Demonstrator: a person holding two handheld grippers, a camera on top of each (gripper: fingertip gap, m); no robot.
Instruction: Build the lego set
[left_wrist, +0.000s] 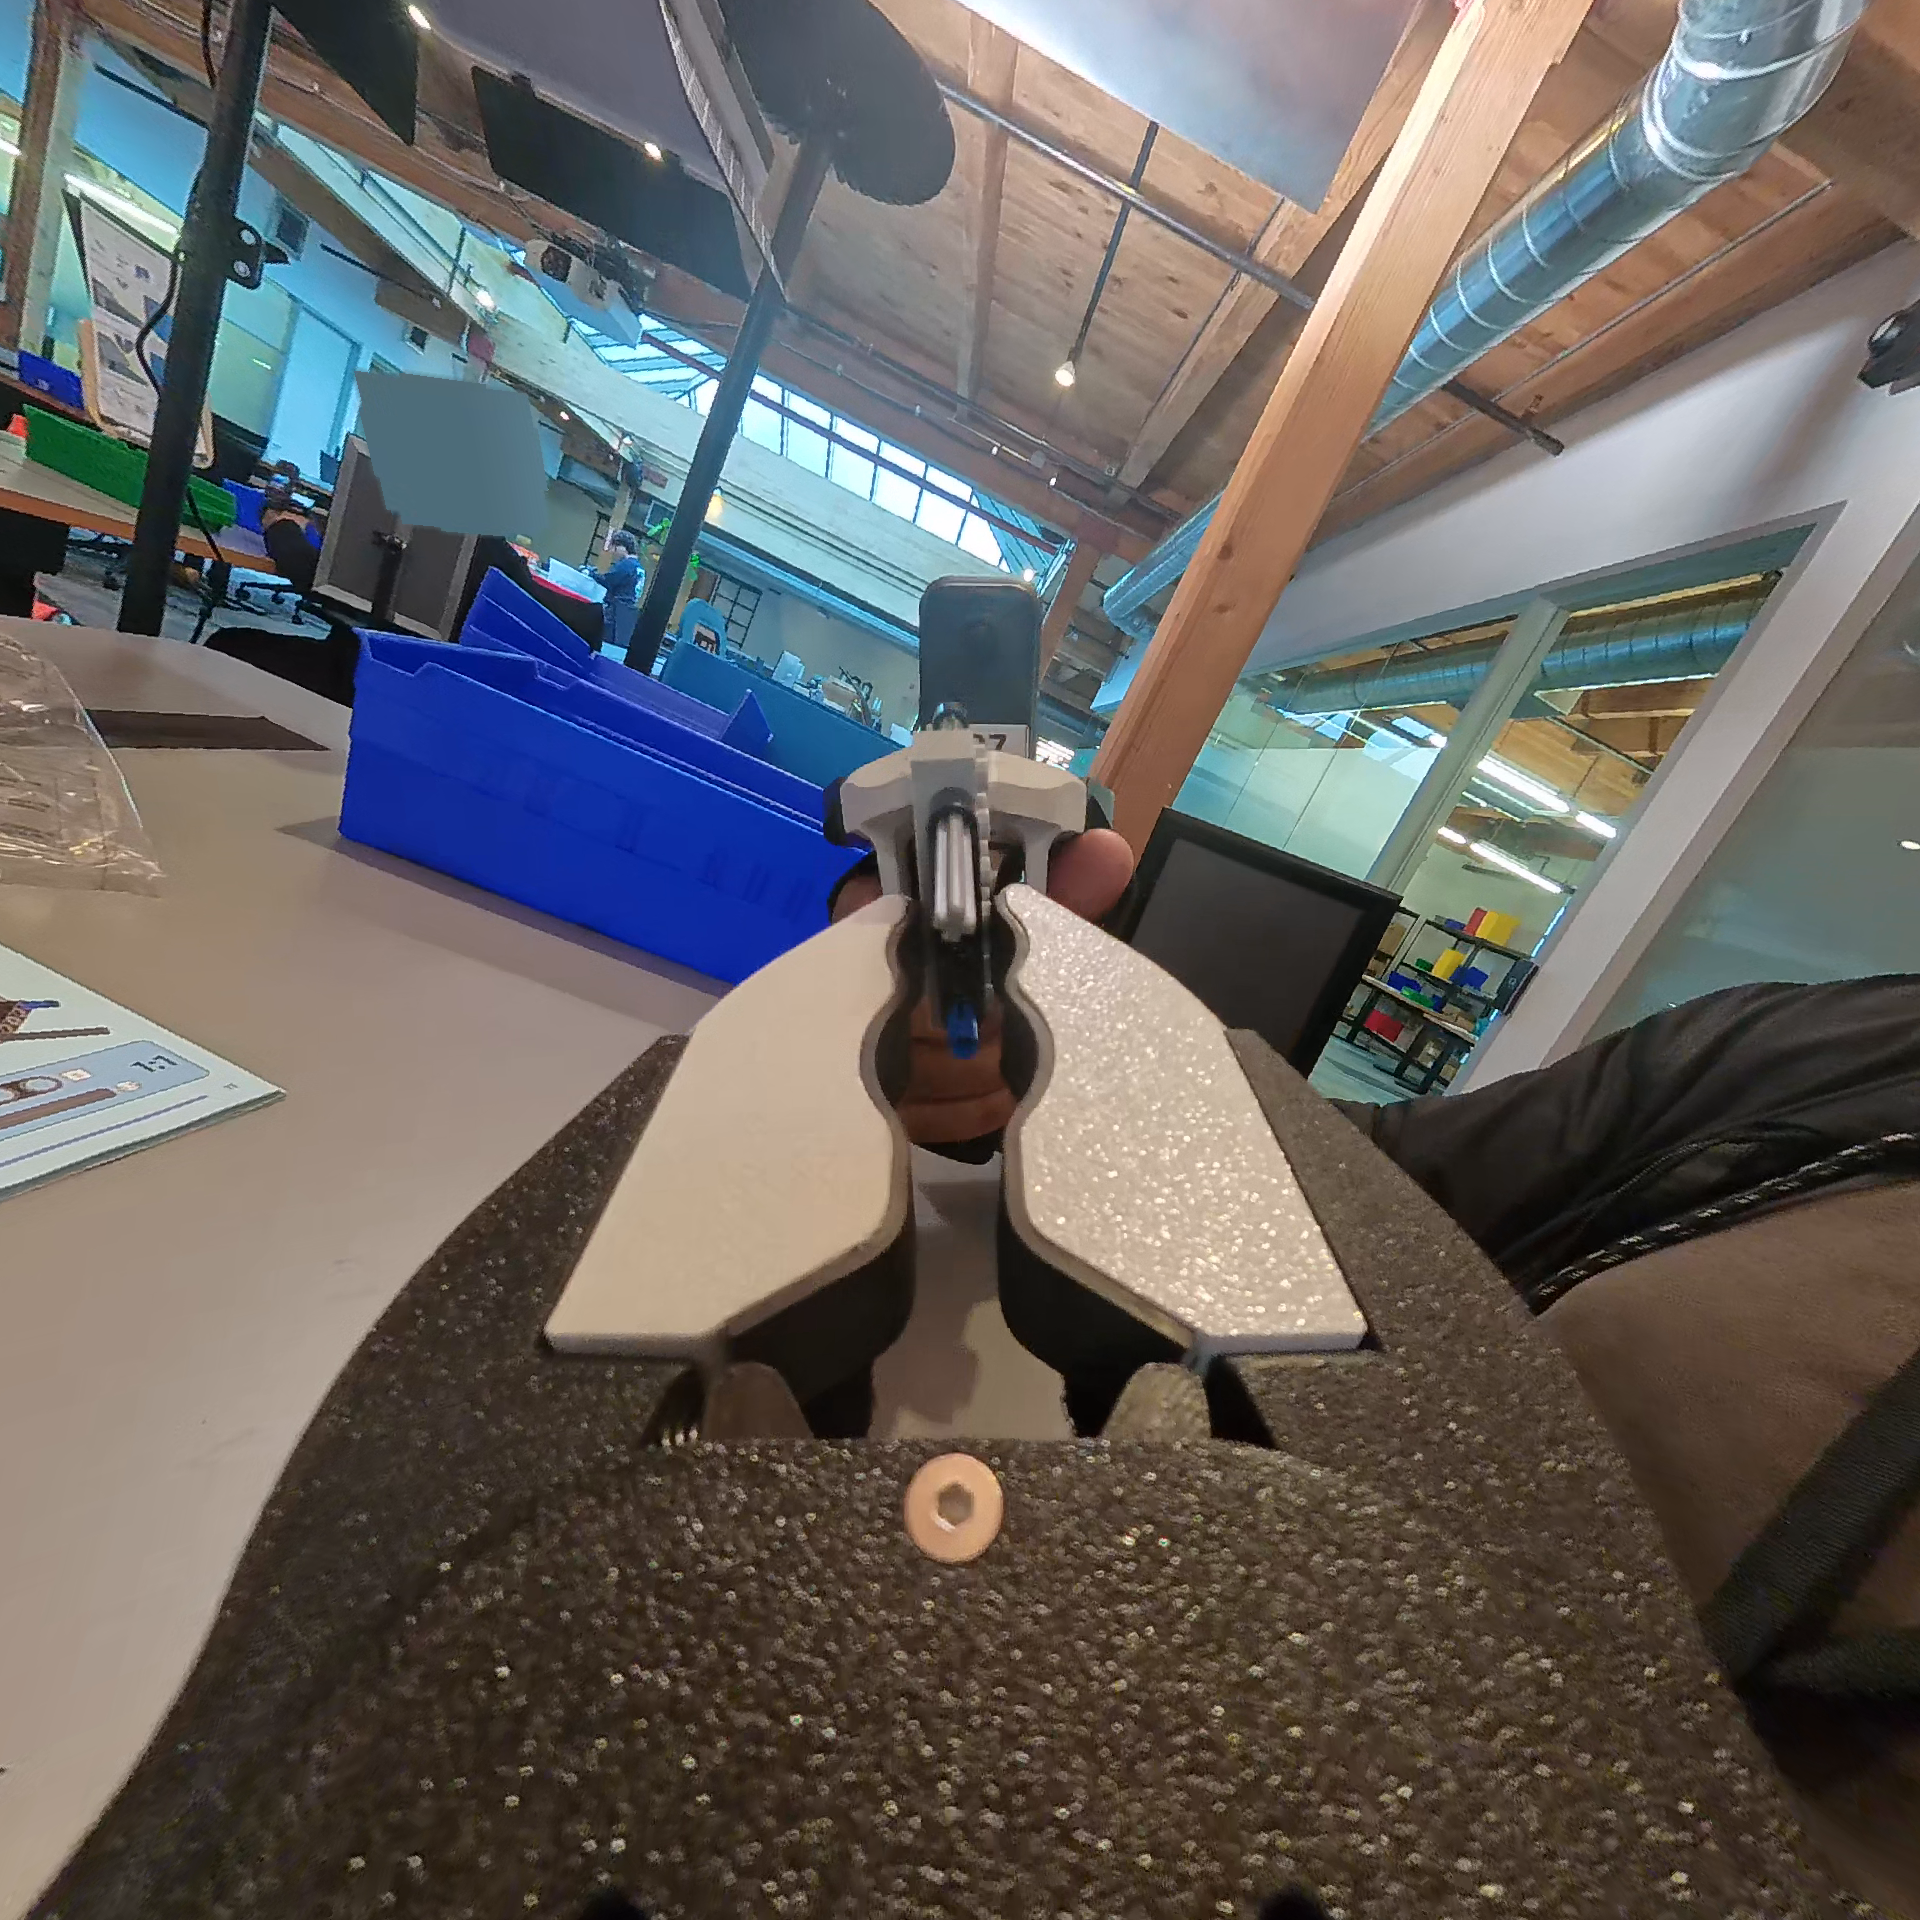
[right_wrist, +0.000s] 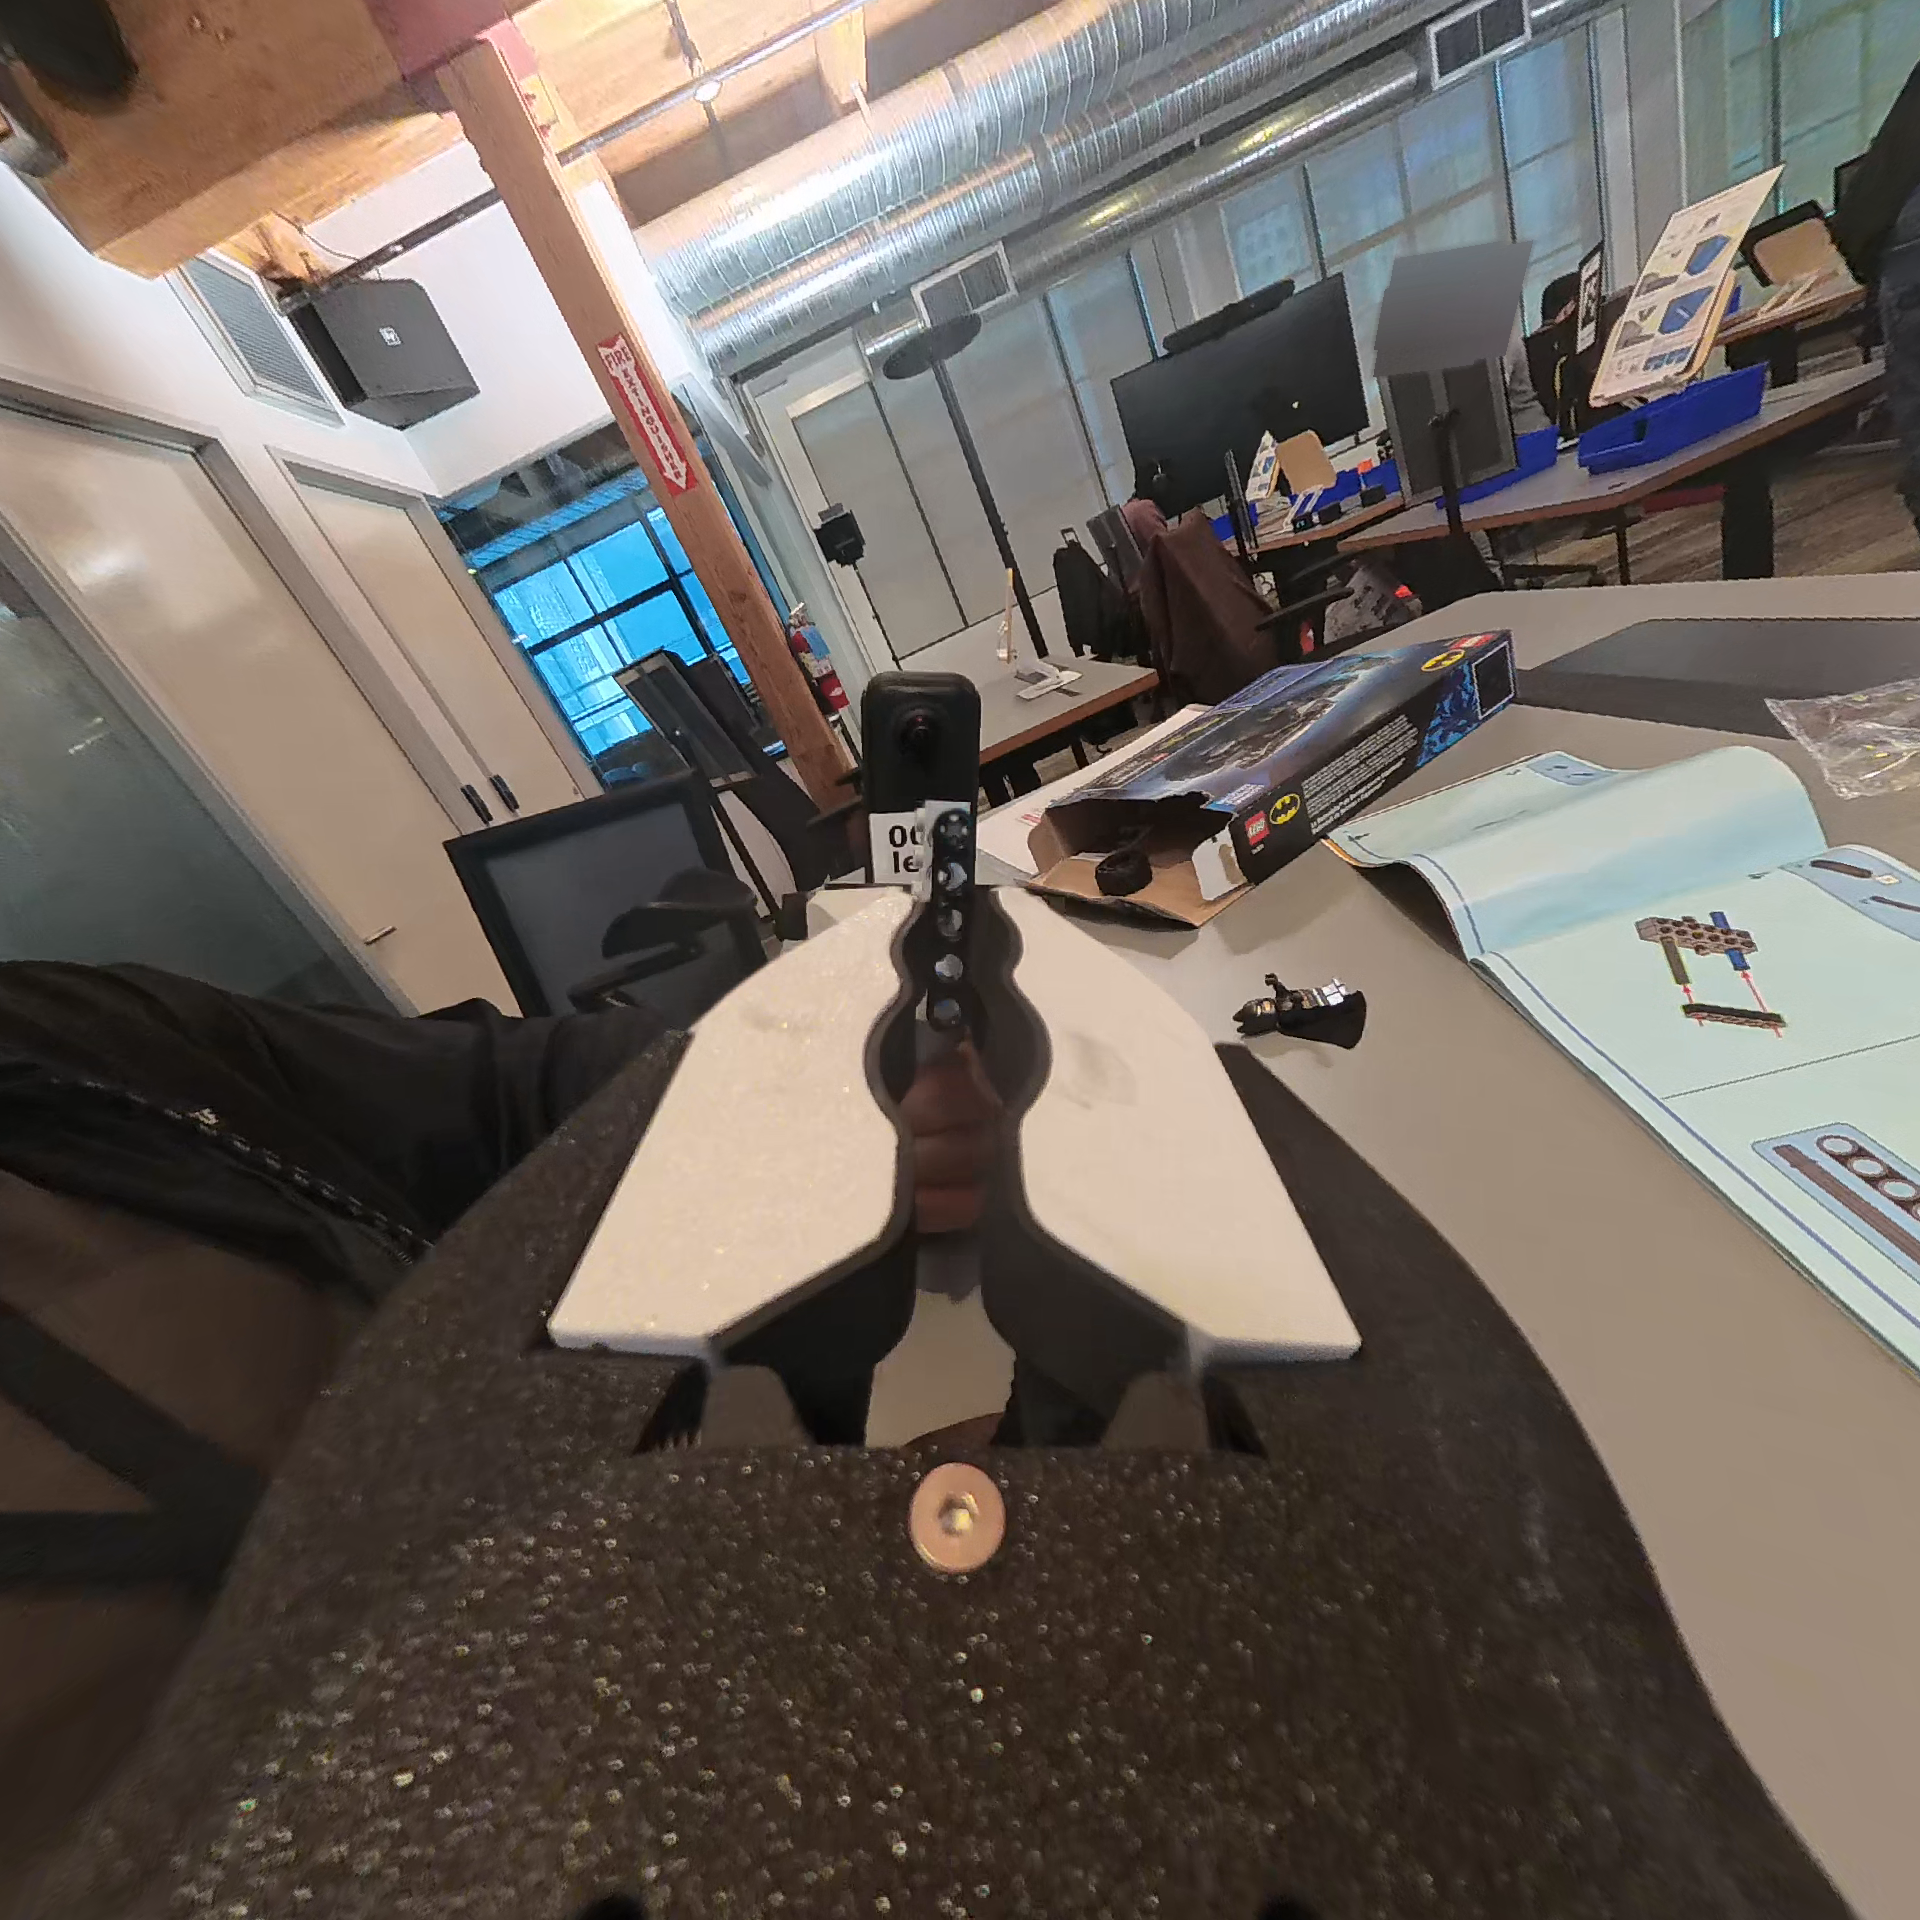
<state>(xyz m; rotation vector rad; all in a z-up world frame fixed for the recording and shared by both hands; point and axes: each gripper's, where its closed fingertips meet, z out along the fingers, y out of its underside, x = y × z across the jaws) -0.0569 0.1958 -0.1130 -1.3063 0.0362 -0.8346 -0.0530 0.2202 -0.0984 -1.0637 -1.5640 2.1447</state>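
Two black plastic pieces are being clenched: blue-pinned strip (left_wrist: 961, 1023) in left gripper (left_wrist: 961, 977) jaws, holed beam (right_wrist: 948, 935) in right gripper (right_wrist: 948, 966) jaws; steady alignment is being advised.

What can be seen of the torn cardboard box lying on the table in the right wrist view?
The cardboard box is long and flat, printed dark blue and black outside with logos, and plain brown inside. It lies on its broad side on the grey table, behind the open instruction booklet. Its near end is ripped open, the flaps splayed onto the table, and a small black ring-shaped part sits in the opening. Neither gripper touches it.
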